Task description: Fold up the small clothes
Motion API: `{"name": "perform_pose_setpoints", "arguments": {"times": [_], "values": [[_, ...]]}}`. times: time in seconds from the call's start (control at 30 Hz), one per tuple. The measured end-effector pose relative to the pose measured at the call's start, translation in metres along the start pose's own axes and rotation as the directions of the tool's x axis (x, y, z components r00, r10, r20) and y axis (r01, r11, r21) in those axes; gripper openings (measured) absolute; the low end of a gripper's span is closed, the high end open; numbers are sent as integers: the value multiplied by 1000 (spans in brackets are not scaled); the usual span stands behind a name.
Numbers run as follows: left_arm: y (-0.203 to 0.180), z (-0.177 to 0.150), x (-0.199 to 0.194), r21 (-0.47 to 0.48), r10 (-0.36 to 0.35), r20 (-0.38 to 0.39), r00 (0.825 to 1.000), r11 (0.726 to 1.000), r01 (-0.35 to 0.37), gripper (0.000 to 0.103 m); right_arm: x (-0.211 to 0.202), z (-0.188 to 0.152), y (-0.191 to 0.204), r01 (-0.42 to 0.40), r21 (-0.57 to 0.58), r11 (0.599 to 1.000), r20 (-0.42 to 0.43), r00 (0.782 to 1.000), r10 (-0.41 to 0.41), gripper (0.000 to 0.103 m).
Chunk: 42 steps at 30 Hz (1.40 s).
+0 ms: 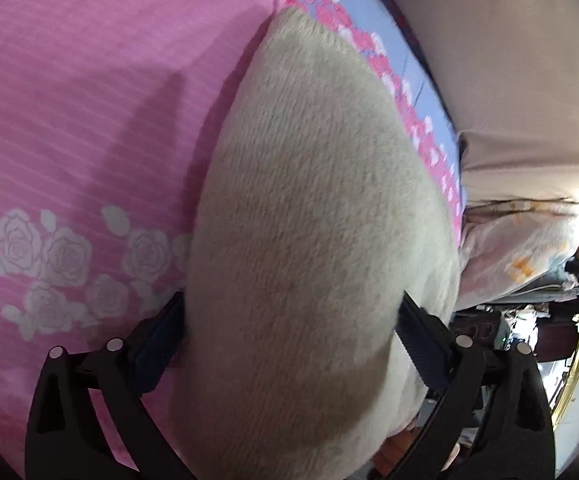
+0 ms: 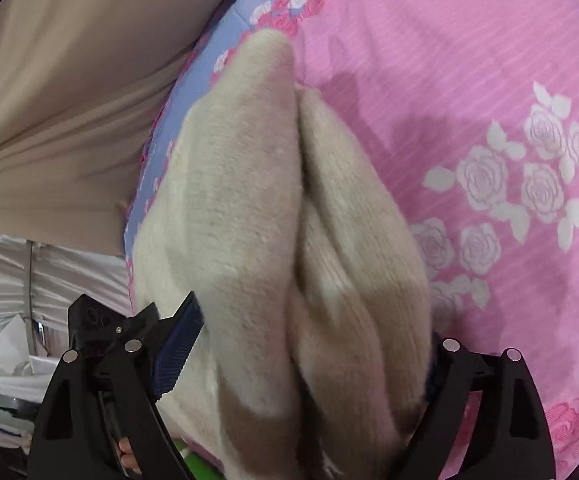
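- Pink rose-printed bedsheet (image 1: pixel 69 120) spreads below my 2 grippers.
- Cream fuzzy knitted garment (image 1: pixel 309 220) hangs over it, long axis running straight ahead from the fingers.
- Left gripper (image 1: pixel 293 344) and right gripper (image 2: pixel 313 344) each pinch its near edge, jaws part-closed on thick bunched cloth; I judge neither nearer.

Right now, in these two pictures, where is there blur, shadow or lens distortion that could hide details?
Left wrist view: the cream knit garment is softly blurred, a tool shadow falls on the pink rose bedsheet, and glare sits at the right edge. Right wrist view: the garment is blurred near the right tool, and the fisheye bends the sheet's stripes.
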State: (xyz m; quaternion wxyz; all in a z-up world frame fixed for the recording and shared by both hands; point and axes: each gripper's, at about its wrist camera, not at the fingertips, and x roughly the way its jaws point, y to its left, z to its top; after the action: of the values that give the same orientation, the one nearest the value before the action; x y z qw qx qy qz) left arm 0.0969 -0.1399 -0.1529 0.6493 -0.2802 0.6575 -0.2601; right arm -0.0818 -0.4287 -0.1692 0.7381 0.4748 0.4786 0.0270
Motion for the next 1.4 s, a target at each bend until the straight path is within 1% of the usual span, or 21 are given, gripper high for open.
{"name": "perform_pose_setpoints", "arguments": {"times": [0.03, 0.07, 0.1, 0.13, 0.2, 0.27, 0.33, 0.4, 0.5, 0.53, 0.63, 0.7, 0.77, 0.8, 0.83, 0.9, 0.97, 1.1, 1.2, 1.3, 1.4], "values": [[-5, -1, 0, 16, 13, -7, 1000, 1000, -13, 75, -8, 0, 9, 20, -31, 999, 27, 999, -19, 45], [-13, -2, -5, 43, 27, 8, 1000, 999, -27, 69, -14, 0, 16, 20, -59, 998, 44, 999, -17, 42], [-22, -4, -12, 76, 3, 21, 1000, 997, -4, 58, -27, 0, 26, 16, -97, 995, 71, 997, -10, 38], [-30, -6, -18, 103, -19, 31, 999, 995, 16, 55, -38, -1, 34, 20, -119, 993, 97, 995, -8, 36], [-50, -9, -31, 148, -84, 43, 996, 986, 76, 55, -68, 1, 47, 36, -161, 986, 158, 987, -11, 36], [-71, -10, -29, 170, -138, 36, 990, 977, 130, 55, -91, 0, 55, 68, -194, 979, 210, 977, -26, 36], [-86, -15, -18, 206, -154, 24, 988, 968, 146, 57, -105, 1, 51, 125, -214, 969, 243, 967, -71, 37], [-93, -19, 2, 234, -117, 14, 993, 966, 111, 61, -99, 10, 29, 176, -176, 968, 233, 963, -133, 38], [-85, -22, 49, 210, -2, -37, 999, 978, 10, 64, -70, 19, -23, 234, -64, 970, 147, 964, -222, 41], [-79, -24, 64, 199, 48, -44, 998, 979, -38, 74, -62, 20, -33, 221, -42, 974, 135, 967, -214, 49], [-75, -30, 71, 209, 32, -19, 999, 978, -27, 83, -65, 18, -56, 142, 48, 989, 160, 976, -148, 68], [-78, -31, 73, 225, 49, -20, 999, 973, -43, 86, -61, 16, -69, 86, 111, 990, 144, 984, -102, 74], [-85, -31, 74, 237, 65, -25, 998, 970, -57, 86, -61, 12, -75, 42, 143, 989, 154, 986, -64, 70], [-88, -27, 75, 244, 67, -38, 997, 968, -55, 78, -61, 12, -74, 22, 138, 990, 158, 986, -44, 55], [-89, -28, 74, 246, 69, -39, 997, 968, -57, 69, -65, 11, -66, 34, 126, 991, 169, 984, -56, 48], [-100, -27, 67, 244, 43, -40, 998, 969, -32, 55, -73, 13, -40, 77, 75, 994, 192, 977, -91, 43], [-114, -25, 54, 251, 8, -32, 999, 968, 0, 51, -90, 11, -9, 94, 14, 995, 239, 966, -95, 40], [-138, -18, -1, 284, -92, 8, 996, 955, 86, 51, -124, 13, 59, 86, -107, 991, 335, 941, -45, 39], [-161, -15, -59, 358, -160, 68, 985, 925, 126, 51, -148, 10, 115, 60, -209, 976, 385, 923, 26, 39], [-182, -12, -128, 451, -214, 150, 965, 884, 126, 52, -166, 8, 172, 20, -310, 950, 419, 900, 118, 39], [-195, -9, -189, 514, -256, 228, 939, 851, 108, 52, -175, 3, 238, -14, -422, 906, 430, 877, 214, 39]]}}
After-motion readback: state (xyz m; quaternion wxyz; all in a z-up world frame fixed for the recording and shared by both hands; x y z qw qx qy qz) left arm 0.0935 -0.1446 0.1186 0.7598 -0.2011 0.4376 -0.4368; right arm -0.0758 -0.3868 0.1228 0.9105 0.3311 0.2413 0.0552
